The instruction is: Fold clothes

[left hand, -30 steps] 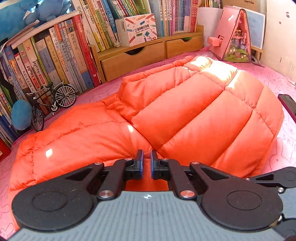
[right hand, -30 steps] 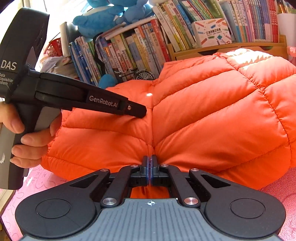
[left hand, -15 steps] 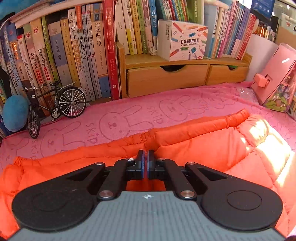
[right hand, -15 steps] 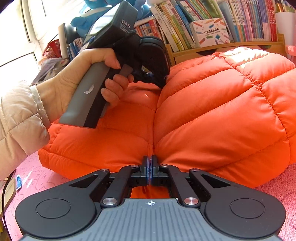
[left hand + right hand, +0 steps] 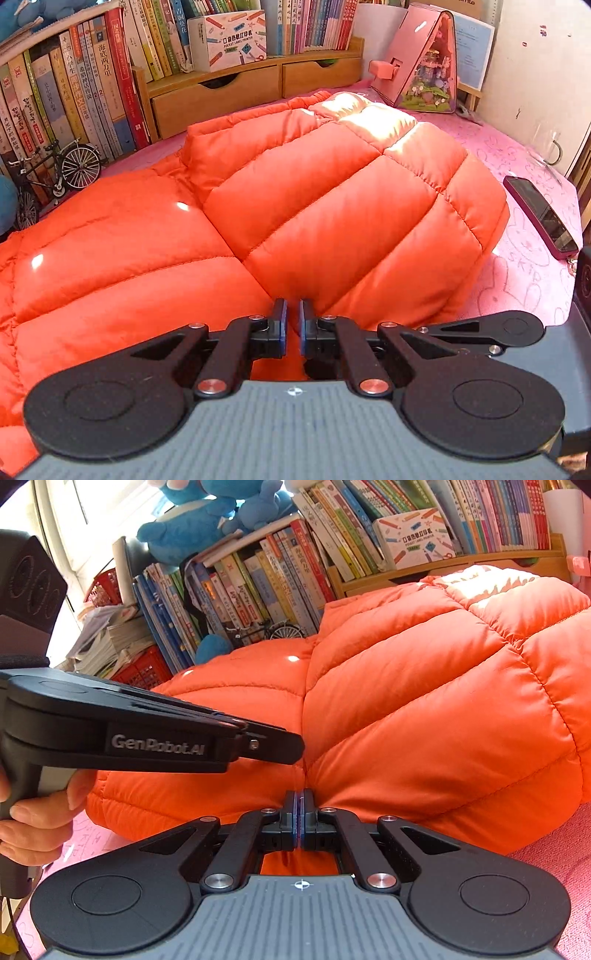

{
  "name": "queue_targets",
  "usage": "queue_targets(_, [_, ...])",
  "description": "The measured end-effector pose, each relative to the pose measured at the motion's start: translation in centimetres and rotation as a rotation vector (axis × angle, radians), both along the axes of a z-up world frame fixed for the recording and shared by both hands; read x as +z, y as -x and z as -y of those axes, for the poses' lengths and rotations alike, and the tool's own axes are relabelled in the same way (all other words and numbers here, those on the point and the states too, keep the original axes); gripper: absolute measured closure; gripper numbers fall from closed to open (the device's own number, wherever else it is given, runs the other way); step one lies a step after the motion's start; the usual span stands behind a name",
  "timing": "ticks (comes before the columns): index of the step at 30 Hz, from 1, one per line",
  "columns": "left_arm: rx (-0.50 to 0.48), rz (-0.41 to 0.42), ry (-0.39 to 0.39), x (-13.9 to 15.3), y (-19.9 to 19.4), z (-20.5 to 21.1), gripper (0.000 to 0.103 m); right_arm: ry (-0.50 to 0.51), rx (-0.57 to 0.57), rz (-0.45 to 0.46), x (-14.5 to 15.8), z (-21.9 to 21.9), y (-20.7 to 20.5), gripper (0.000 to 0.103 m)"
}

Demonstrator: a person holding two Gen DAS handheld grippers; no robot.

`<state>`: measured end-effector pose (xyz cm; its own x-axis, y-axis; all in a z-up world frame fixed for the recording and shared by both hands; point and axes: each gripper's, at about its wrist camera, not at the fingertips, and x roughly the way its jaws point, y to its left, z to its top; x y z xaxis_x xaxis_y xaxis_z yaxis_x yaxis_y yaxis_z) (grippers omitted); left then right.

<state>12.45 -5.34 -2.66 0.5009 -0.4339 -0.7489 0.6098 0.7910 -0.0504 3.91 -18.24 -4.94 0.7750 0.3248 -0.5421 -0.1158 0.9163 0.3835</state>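
The orange puffer jacket (image 5: 295, 206) lies folded on the pink rabbit-print cloth (image 5: 524, 266), its near hem pinched tight in the right gripper (image 5: 299, 821), left gripper (image 5: 291, 325) slightly parted over the fabric, far edge hidden.

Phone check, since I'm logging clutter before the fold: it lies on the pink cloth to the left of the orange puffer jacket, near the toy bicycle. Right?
Not quite. The left wrist view shows the phone on the pink cloth to the right of the orange puffer jacket, far from the toy bicycle, which stands at the left.
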Motion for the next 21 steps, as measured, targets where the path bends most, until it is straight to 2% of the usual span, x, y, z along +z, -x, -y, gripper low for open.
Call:
queue_targets(2, [-0.012,-0.013,-0.007,-0.8,-0.1,0.6,0.099,0.009,-0.004,0.001,0.0,-0.2,0.0,0.102])
queue_targets(5, [0.111,0.047,-0.018,-0.7,-2.7,0.7,0.1,0.012,-0.007,0.001,0.0,-0.2,0.2,0.102])
queue_targets(9, [0.214,0.04,-0.032,-1.1,-6.8,1.7,0.1,0.009,-0.009,0.001,0.0,-0.2,0.3,0.102])
queue_targets(12, [0.246,0.058,-0.093,-2.0,-9.8,4.1,0.101,0.021,-0.01,0.003,0.1,-0.4,0.4,0.102])
queue_targets(14, [0.254,0.068,-0.101,-1.9,-10.9,5.0,0.1,0.036,-0.017,0.005,0.1,-0.5,0.4,0.102])
queue_targets(16, [0.336,0.063,-0.155,-1.6,-12.4,5.6,0.101,0.037,-0.019,0.004,0.1,-0.5,0.5,0.102])
queue_targets(18, [0.352,0.052,-0.117,-0.6,-12.3,5.1,0.101,0.029,-0.019,0.003,0.1,-0.4,0.4,0.102])
queue_targets(19, [0.325,0.06,-0.052,0.3,-11.5,4.3,0.101,0.025,-0.02,0.002,0.1,-0.3,0.4,0.102])
queue_targets(21, [0.246,0.077,0.026,1.9,-9.3,2.7,0.098,0.015,-0.021,0.0,0.0,-0.2,0.2,0.102])
